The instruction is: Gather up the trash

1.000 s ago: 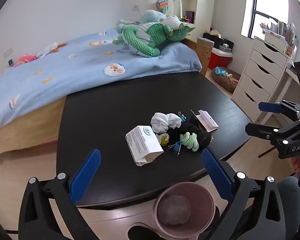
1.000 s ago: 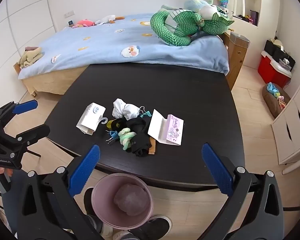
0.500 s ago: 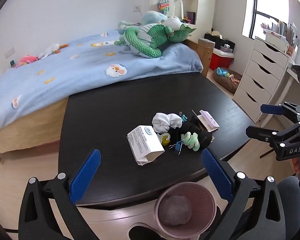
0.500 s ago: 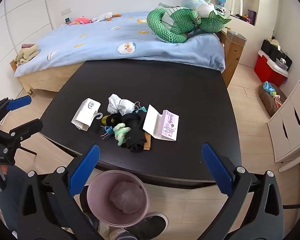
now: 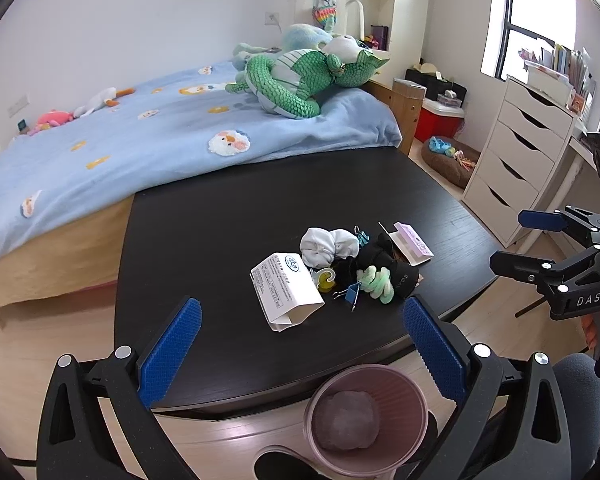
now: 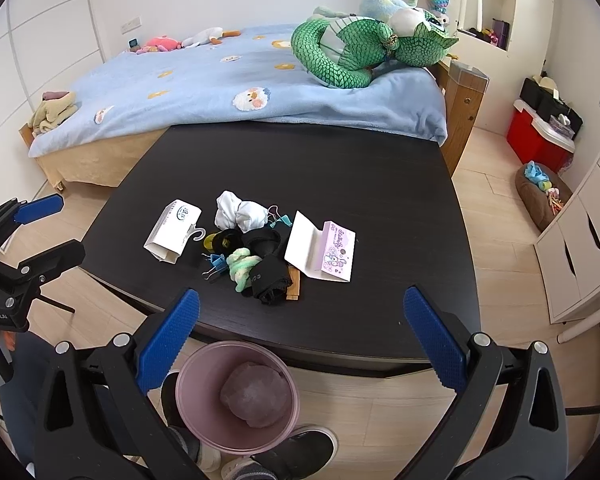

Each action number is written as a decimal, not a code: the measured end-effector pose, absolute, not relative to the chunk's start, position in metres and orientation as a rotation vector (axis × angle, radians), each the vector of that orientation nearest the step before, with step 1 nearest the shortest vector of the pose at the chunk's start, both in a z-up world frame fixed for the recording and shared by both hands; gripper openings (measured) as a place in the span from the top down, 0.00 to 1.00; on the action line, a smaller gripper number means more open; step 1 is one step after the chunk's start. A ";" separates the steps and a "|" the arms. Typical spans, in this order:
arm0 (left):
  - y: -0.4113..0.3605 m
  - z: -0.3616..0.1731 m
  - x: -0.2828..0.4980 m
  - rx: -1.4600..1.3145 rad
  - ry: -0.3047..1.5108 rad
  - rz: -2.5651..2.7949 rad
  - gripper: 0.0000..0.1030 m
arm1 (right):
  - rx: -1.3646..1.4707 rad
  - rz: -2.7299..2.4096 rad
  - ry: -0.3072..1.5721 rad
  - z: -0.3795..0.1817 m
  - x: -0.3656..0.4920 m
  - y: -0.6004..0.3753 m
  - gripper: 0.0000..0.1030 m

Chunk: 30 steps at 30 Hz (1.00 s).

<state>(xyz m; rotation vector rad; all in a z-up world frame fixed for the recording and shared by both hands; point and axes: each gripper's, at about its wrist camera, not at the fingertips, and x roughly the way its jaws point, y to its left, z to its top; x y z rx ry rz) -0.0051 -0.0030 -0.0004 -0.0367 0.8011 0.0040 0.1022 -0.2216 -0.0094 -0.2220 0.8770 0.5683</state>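
The trash pile (image 6: 256, 244) sits near the dark surface (image 6: 340, 168)'s front edge, the pink bin (image 6: 236, 396) at six o'clock below. Paper and fabric look light and soft; pinch the white box (image 5: 286, 286) at an edge. Left gripper (image 5: 300, 344) and right gripper (image 6: 300, 340) hover, jaws spread, empty.

— What's ahead of your left claw (image 5: 300, 344)?
— It's spread wide, empty, above the tabletop's (image 5: 220, 232) near edge. A white box (image 5: 286, 286) lies just beyond; pink bin (image 5: 366, 420) below.

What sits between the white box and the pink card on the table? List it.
In the right wrist view, between the white box and pink card: white socks, black socks, green sock, yellow tape roll, blue clips.
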 end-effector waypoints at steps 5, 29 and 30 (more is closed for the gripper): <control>-0.003 0.000 -0.005 -0.038 0.801 0.005 0.06 | -0.220 0.569 0.877 -0.009 0.102 -0.222 0.03; -0.002 -0.003 -0.003 -0.057 0.816 -0.006 0.06 | -0.217 0.571 0.889 -0.011 0.100 -0.225 0.03; -0.002 -0.003 -0.003 -0.058 0.816 -0.006 0.06 | -0.217 0.571 0.891 -0.012 0.100 -0.225 0.03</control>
